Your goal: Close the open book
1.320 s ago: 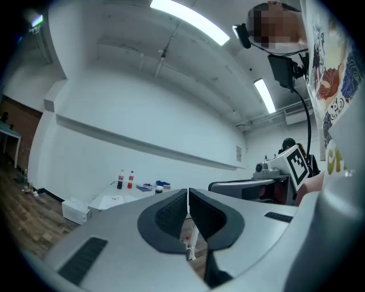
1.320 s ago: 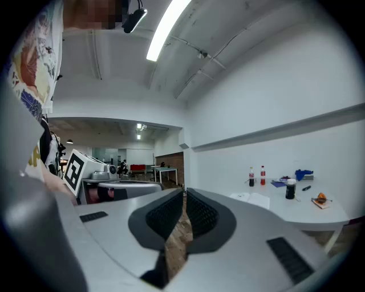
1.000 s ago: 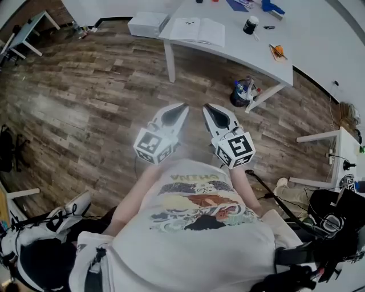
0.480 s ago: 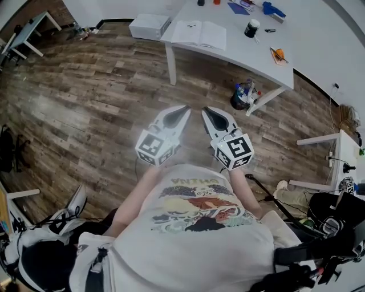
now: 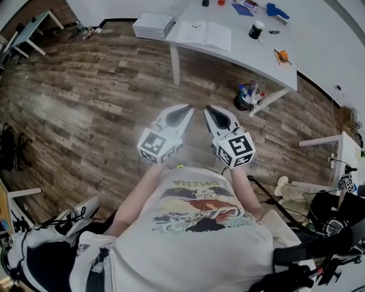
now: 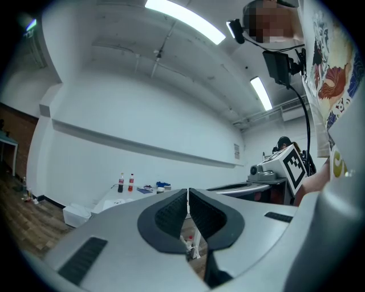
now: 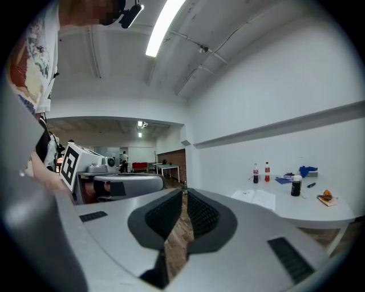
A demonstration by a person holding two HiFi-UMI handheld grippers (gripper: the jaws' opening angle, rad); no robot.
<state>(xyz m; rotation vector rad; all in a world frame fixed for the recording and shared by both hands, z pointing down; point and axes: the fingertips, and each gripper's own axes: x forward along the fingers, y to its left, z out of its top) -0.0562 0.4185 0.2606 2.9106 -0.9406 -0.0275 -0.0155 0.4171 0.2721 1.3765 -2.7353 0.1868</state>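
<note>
The open book (image 5: 204,34) lies flat with white pages up on the near left end of a white table (image 5: 274,54); it also shows as a pale spread (image 7: 259,198) in the right gripper view. Both grippers are held level over the wooden floor, well short of the table. My left gripper (image 5: 185,108) has its jaws together with nothing between them, its tips (image 6: 187,194) pointing toward the table. My right gripper (image 5: 209,109) is likewise shut and empty, its tips (image 7: 184,194) aimed left of the book.
On the table stand a dark cup (image 5: 256,28), two red-capped bottles (image 7: 260,172), blue items (image 5: 276,9) and an orange tool (image 5: 279,55). A white box (image 5: 153,25) sits on the floor left of the table, a bin of bottles (image 5: 246,96) by its leg. Cables and bags lie at right.
The table and book have slid slightly right in the head view as the person shifted. Both grippers keep the same pose, shut and side by side.
</note>
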